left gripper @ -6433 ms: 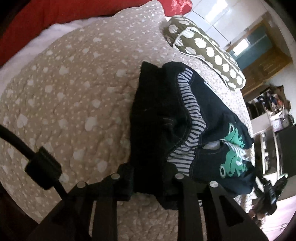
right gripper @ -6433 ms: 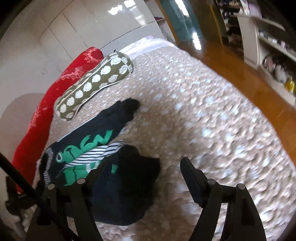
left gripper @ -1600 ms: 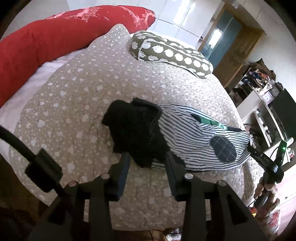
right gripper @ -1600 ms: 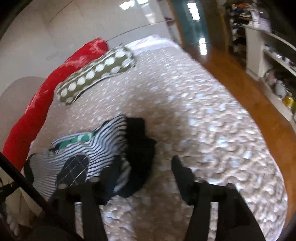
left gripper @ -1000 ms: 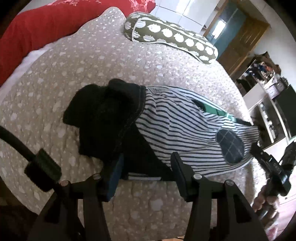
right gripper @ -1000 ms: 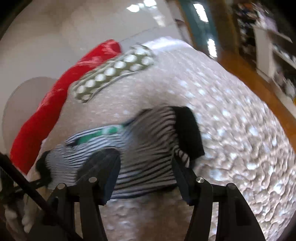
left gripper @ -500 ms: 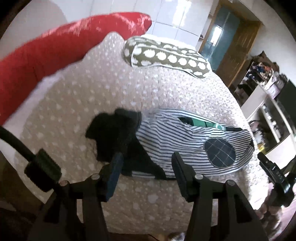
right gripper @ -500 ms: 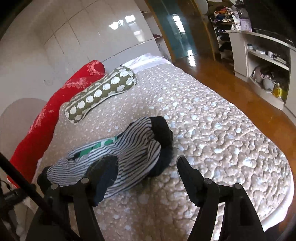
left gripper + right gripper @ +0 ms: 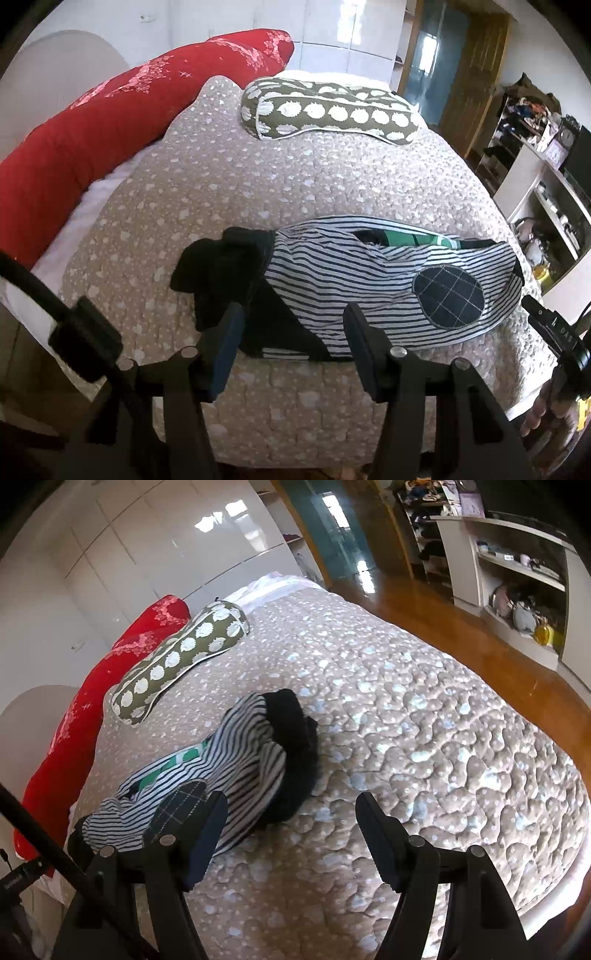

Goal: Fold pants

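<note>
- One pair of striped pants (image 9: 369,280) with a black waistband is seen lying on the bed (image 9: 332,177), near its front edge.
- Two pillows are counted: one red pillow (image 9: 110,110), one spotted pillow (image 9: 328,110).
- Much bare quilt is left around the pants.
- The left tongs (image 9: 291,332) are held apart, nothing gripped, just in front of the pants.
- The right tongs (image 9: 291,819) have just been opened wide, with nothing between them, beside the pants.

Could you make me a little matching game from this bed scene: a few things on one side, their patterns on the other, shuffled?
Things:
1. long red bolster cushion
2. olive-green pillow
3. folded pants
4. beige quilted bedspread

Patterns:
A. navy-and-white stripes with a dark checked oval patch
B. small pale hearts and dots
C. rows of white scalloped shapes
D. faint pale floral print

Pairs: 1-D, 2-C, 3-A, 4-B
</note>
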Demonstrator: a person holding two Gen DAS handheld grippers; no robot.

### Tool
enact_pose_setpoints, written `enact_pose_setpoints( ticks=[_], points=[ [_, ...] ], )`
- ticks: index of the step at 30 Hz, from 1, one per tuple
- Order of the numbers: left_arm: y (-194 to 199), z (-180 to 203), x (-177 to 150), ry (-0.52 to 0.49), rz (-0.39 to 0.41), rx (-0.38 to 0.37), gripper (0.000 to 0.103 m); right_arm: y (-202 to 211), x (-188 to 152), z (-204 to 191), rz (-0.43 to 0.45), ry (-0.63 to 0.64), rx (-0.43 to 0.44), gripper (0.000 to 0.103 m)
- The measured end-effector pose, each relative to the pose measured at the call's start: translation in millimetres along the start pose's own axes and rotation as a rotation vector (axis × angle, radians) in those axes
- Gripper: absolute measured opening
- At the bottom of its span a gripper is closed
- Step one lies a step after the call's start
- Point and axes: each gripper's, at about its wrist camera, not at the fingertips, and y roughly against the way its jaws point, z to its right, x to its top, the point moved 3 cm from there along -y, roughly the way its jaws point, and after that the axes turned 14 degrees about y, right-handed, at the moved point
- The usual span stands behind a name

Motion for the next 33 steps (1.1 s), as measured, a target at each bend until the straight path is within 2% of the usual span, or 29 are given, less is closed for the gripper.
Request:
enact_pose_setpoints(
  ticks=[14,23,28,33],
  points=[
    [-15,52,-9,-0.131,-0.024,0.075,0.055,-9,-12,41,0.018,-0.104,0.058,0.076],
    [-24,90,-19,-0.221,-0.031,0.106,0.055,-7,-18,50,0.046,-0.078,0.107,0.076],
    [-32,110,-16,-0.246,-0.065,0.059,0.055,-5,-24,45,0.060,-0.003,0.098,0.076],
    [-47,148,3,-0.254,-0.144,-0.091,0.055,0,-24,46,0.070,-0.019,0.133,0.077]
  ],
)
